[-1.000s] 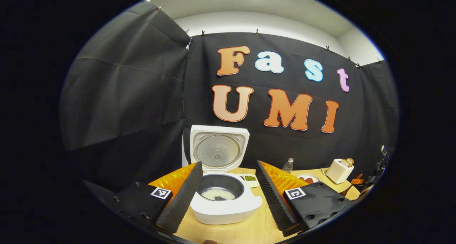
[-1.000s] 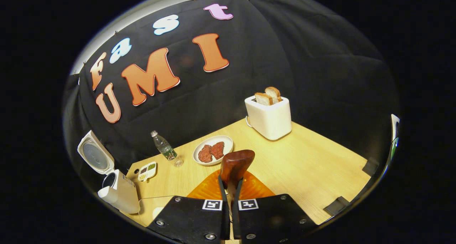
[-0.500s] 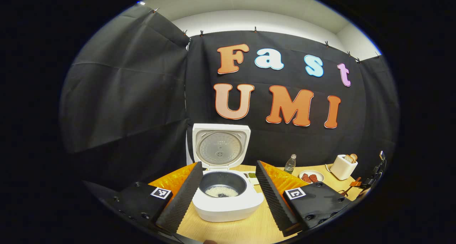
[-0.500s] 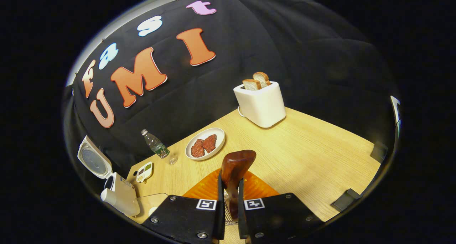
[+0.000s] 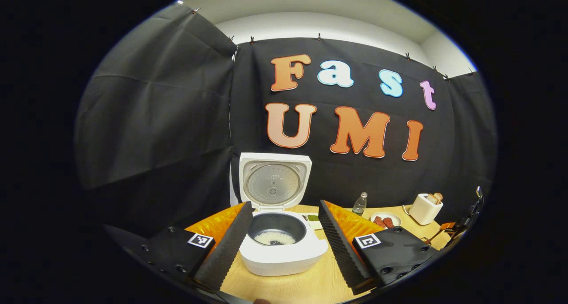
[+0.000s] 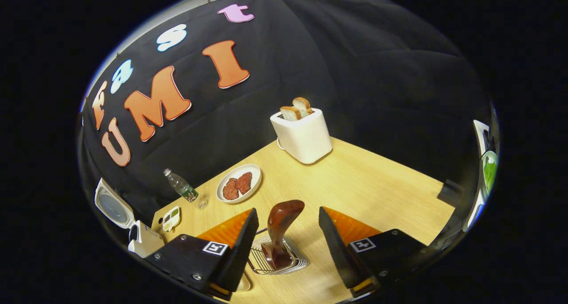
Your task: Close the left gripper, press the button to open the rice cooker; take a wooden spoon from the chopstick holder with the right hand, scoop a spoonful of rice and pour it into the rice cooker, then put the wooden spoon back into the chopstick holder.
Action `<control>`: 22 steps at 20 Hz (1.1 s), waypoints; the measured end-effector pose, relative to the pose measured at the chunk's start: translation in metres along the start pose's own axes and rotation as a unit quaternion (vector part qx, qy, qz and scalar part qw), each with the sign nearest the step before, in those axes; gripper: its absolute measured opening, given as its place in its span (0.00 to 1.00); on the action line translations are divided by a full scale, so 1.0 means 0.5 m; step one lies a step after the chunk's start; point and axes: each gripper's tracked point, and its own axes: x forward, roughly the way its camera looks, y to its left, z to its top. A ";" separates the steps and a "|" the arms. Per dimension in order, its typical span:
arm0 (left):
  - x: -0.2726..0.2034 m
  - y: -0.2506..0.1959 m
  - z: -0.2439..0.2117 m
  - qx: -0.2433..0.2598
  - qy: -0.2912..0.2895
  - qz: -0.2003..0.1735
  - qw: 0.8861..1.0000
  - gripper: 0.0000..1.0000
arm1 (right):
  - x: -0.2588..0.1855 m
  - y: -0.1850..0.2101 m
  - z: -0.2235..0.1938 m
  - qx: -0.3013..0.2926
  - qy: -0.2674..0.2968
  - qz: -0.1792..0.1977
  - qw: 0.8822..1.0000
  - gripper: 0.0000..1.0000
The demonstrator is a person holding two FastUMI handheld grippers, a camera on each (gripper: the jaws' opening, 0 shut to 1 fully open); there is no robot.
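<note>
Pale wood desk point(image 6: 364, 184) under black cloth walls.

Nearest, in the right gripper view: right gripper point(image 6: 288, 233) with fingers spread wide, holding nothing. Between them, touching neither, the wooden spoon point(image 6: 280, 226) stands bowl-up in the wire chopstick holder point(image 6: 290, 260). The last step looks done.

Handling, judged: the spoon is light, stiff and polished, so likely slick. Best taken at the neck below the bowl. The holder is light and could tip.

Farther off: plate of meat point(image 6: 238, 189), bottle point(image 6: 179, 186), toaster point(image 6: 302, 135).

The left gripper view gives what the right lacks: left gripper point(image 5: 284, 233) with fingers parted and empty, framing the rice cooker point(image 5: 282, 250), lid up, rice point(image 5: 276, 238) in the pot.
</note>
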 end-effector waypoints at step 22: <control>0.682 0.079 0.245 0.065 0.037 0.031 0.997 1.00 | -0.243 0.126 0.128 -0.132 -0.086 -0.035 0.987 0.95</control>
